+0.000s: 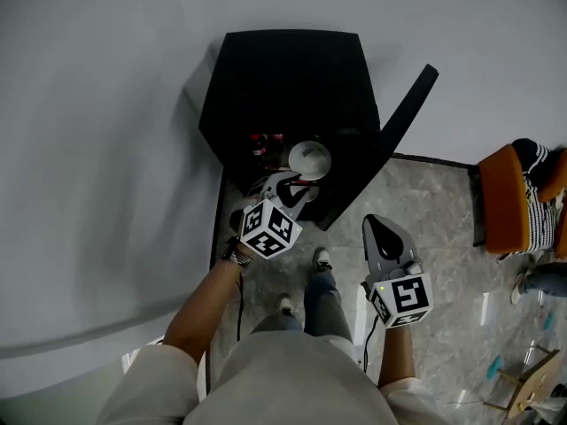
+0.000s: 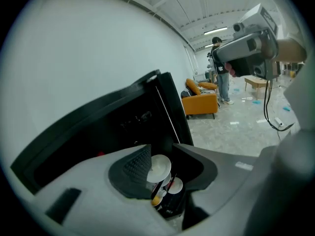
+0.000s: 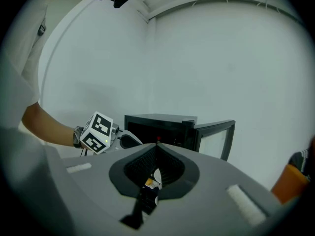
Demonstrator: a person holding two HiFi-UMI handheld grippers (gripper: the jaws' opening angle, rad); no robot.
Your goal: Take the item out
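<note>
Just ahead of the left tool [image 1: 297, 187], a black fridge [image 1: 283, 78] on the floor, with its door [image 1: 409, 104] swung open on the side of the right tool [image 1: 381, 227]. Left tool with jaws apart, pressing on nothing. Right tool held further back, jaws closed together and empty. In the fridge opening, directly before the tips of the left tool, a cup with a white lid [image 1: 310, 159], visible through the gap of the open jaws.

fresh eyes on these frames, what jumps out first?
A small black fridge-like cabinet against the white wall, its door swung open to the right. The left gripper reaches at its opening with jaws apart, a round white lid just beyond them. The right gripper hangs back over the grey marbled floor, jaws together.
</note>
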